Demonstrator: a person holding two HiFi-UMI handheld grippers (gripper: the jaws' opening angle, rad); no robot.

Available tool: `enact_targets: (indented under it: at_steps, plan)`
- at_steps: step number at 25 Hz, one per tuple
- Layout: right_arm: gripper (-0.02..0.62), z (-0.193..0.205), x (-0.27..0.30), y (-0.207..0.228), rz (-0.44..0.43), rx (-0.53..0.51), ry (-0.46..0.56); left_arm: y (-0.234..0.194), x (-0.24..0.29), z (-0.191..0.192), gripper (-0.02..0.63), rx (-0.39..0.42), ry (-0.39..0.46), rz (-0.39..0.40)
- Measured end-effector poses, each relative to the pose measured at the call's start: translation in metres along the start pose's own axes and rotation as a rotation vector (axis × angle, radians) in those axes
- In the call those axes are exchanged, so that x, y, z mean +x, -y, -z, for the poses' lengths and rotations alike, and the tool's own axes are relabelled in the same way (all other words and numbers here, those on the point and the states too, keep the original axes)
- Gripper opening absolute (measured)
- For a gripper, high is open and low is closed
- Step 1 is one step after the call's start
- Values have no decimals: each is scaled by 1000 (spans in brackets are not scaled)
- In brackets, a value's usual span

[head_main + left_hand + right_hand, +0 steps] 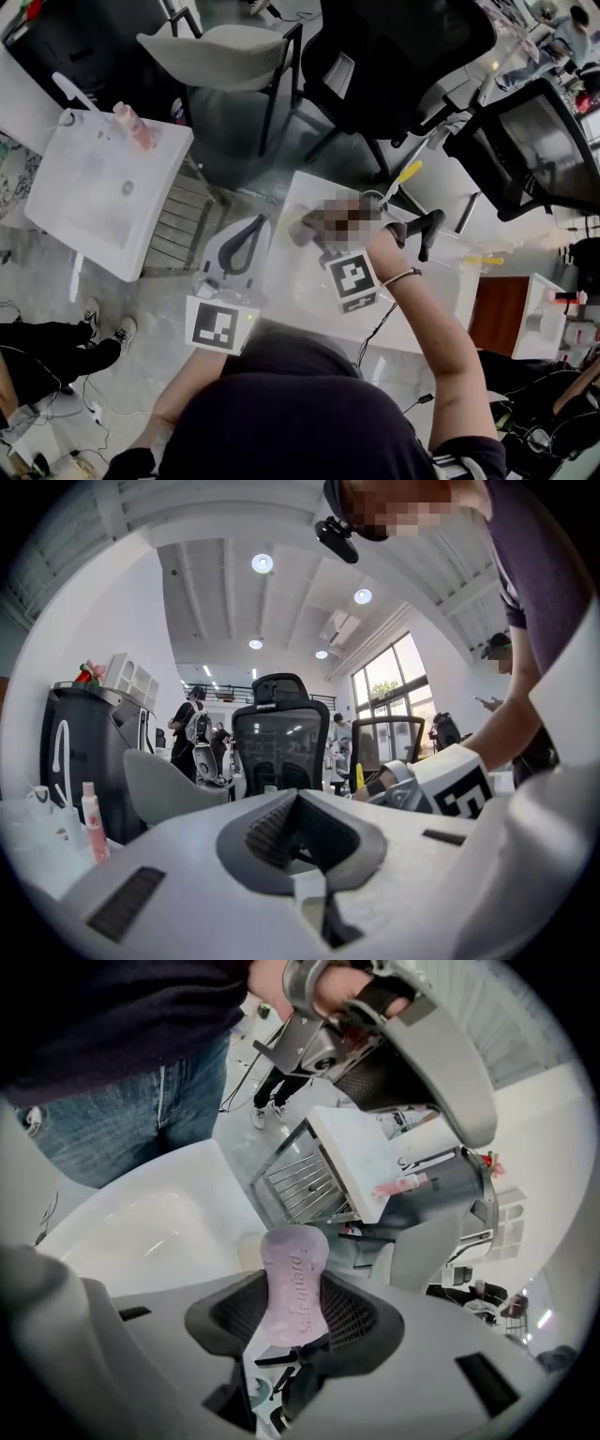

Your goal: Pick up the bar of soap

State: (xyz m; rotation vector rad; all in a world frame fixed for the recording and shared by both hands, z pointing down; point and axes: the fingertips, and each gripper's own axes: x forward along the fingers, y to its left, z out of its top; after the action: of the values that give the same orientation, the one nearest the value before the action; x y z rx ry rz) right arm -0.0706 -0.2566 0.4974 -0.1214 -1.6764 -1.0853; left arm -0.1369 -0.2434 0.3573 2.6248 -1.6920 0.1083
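White basin (141,1222) lying at nine o'clock, we are pinching the bar of soap (292,1269) in our right gripper (296,1314) to lift it; left gripper (298,808) (closed, empty) idling.

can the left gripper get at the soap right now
Probably not cleanly. The soap sits clamped in the right gripper, whose jaws grip its sides, leaving only one end free. The left gripper is shut and points off toward a black chair.

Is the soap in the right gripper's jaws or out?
In: the pink soap bar stands between the right gripper's ribbed pads, both pressed against it, above the white basin.
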Motion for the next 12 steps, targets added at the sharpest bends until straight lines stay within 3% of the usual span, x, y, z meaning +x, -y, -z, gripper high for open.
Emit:
enact_targets:
  at_steps: [12]
  plan:
    - [189,7,-73,30,290,263,-58,20,7,-18,0,19,54,66]
